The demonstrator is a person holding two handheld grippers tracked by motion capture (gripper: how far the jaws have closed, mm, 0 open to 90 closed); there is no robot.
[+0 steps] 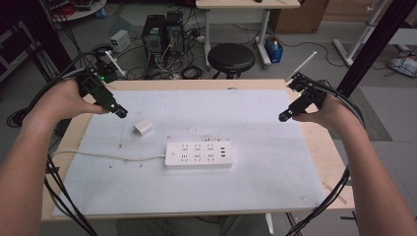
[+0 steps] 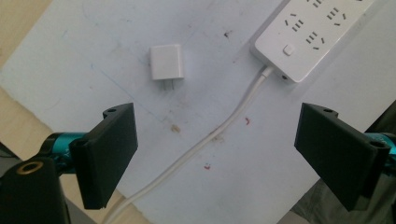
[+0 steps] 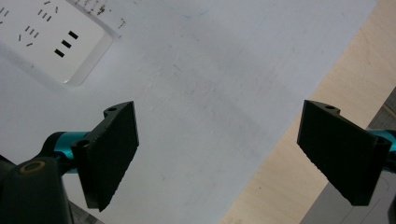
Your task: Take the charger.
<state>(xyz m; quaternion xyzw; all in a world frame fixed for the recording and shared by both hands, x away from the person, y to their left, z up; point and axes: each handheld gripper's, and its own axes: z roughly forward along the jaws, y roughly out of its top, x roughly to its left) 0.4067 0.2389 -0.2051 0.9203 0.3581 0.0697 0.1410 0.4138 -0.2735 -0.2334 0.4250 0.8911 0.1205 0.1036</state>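
Over at the far left, the left claw (image 1: pixel 121 112) hangs above the white sheet (image 1: pixel 275 172) that covers the pale wooden tabletop (image 1: pixel 324 147), its two black jaws spread wide with nothing between them. Just beyond and to the right of that claw lies the small white square plug adapter (image 1: pixel 143 127), flat on the sheet; in the left gripper view the adapter (image 2: pixel 166 62) sits ahead of the left-hand jaw with its metal prongs pointing back toward the claw. Further right, near the adapter but apart from it, rests the long white rectangular power strip (image 1: pixel 198 154), its white cable (image 1: pixel 108 156) trailing away beneath the left claw toward the tabletop's left edge. Well to the right of the strip, the right claw (image 1: pixel 283 117) hovers over bare sheet, jaws likewise wide apart and empty, with one end of the strip (image 3: pixel 51 37) ahead of its left-hand jaw.
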